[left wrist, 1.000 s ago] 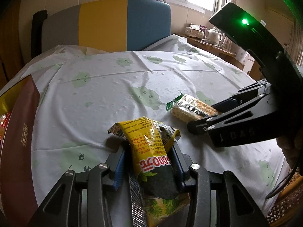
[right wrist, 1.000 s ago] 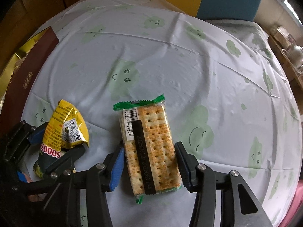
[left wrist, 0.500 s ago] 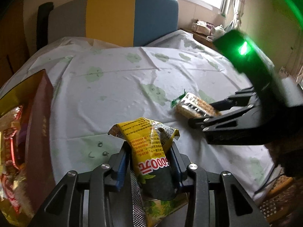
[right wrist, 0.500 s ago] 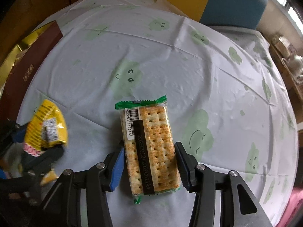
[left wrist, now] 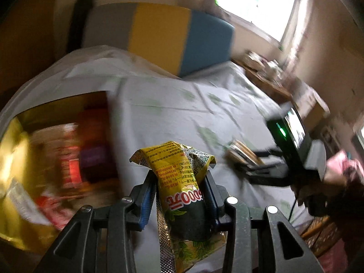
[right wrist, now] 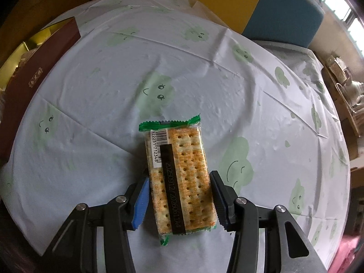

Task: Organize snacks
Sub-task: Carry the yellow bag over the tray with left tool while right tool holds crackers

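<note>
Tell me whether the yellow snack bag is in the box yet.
Not yet. The yellow snack bag is clamped in the left gripper, beside the open box.

Window (left wrist: 257, 6) glare, motion blur, fisheye edges

The left tongs (left wrist: 179, 195) hold the crumpled yellow foil snack packet (left wrist: 182, 182) between their 2 fingers, above the table (left wrist: 173, 104) under its white plastic cloth with green cloud faces. To their left on the table sits the open gold-lined gift box (left wrist: 13, 141) with blurred snack packs inside. To their right, the right tongs (right wrist: 179, 195) have the clear-wrapped cracker pack (right wrist: 179, 177) between their 2 fingers, the pack lying flat on the cloth. Behind the table stands the grey, yellow and blue padded chair back (left wrist: 159, 36).
</note>
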Motion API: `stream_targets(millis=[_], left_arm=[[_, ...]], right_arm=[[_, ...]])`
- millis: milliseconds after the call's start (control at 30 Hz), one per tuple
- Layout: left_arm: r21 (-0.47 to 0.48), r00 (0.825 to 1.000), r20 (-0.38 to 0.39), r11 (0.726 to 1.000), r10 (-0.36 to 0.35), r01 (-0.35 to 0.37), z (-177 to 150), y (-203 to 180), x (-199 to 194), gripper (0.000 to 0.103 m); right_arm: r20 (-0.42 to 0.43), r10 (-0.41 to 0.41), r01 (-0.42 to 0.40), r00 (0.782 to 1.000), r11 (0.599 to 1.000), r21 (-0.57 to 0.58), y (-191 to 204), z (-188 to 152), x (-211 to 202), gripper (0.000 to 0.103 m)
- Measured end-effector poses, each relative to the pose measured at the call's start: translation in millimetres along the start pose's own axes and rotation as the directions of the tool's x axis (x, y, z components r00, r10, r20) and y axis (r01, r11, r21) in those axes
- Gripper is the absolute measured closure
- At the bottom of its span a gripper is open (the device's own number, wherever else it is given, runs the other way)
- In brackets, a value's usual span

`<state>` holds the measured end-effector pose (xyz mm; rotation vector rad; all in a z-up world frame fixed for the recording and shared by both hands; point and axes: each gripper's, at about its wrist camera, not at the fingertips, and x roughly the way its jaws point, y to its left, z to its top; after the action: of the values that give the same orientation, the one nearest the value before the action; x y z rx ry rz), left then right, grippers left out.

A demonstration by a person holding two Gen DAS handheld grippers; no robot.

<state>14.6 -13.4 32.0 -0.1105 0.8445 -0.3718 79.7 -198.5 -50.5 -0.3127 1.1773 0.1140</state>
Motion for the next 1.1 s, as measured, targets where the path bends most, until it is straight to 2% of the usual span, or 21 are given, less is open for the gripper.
stream_targets(millis=[100,167,200,300,367,467,600,700,833,933,1000,1100], left_arm=[[-0.117,0.995,0.051,0.99,0.081,-0.075,5,47,-26,0.062],[-0.213,0.989,0.064,0.97,0.132,-0.116,7,82,-40,0.062],[-0.277,0.984,0.069,0.951,0.165,-0.14,6,104,-49,0.062],[-0.39,0.974,0.058,0.904,0.217,-0.178,1,146,-60,0.062],[-0.453,0.974,0.039,0.873,0.222,-0.181,-5,169,-62,0.063],[-0.505,0.977,0.01,0.845,0.211,-0.177,-10,186,-58,0.062],[-0.538,0.988,-0.023,0.831,0.153,-0.141,-8,196,-39,0.062],[-0.543,0.988,-0.033,0.827,0.153,-0.146,-2,199,-28,0.062],[-0.578,0.991,-0.043,0.806,0.124,-0.126,7,207,-14,0.062],[-0.519,0.979,-0.079,0.831,0.188,-0.202,17,208,-5,0.062],[-0.493,0.97,-0.108,0.835,0.219,-0.244,22,209,2,0.062],[-0.452,0.968,-0.124,0.855,0.22,-0.253,26,210,13,0.062]], right_arm=[[0.004,-0.01,0.01,1.0,1.0,-0.012,6,-1,-1,0.053],[0.008,-0.017,0.018,1.0,1.0,-0.021,10,-2,-3,0.053],[0.008,-0.019,0.019,1.0,1.0,-0.023,11,-3,-3,0.053],[0.009,-0.02,0.021,1.0,1.0,-0.024,12,-3,-4,0.053],[0.012,-0.027,0.028,1.0,0.999,-0.032,13,-3,-3,0.053],[0.017,-0.037,0.037,0.999,0.998,-0.044,15,-4,-6,0.053],[0.02,-0.038,0.039,0.999,0.998,-0.045,16,-4,-7,0.053],[0.02,-0.036,0.037,0.999,0.998,-0.044,14,-4,-7,0.053],[0.019,-0.035,0.036,0.999,0.998,-0.044,14,-4,-7,0.053],[0.019,-0.037,0.038,0.999,0.998,-0.047,14,-4,-8,0.053],[0.018,-0.037,0.038,0.999,0.998,-0.048,13,-4,-7,0.053],[0.018,-0.038,0.039,0.999,0.998,-0.048,13,-4,-7,0.053]])
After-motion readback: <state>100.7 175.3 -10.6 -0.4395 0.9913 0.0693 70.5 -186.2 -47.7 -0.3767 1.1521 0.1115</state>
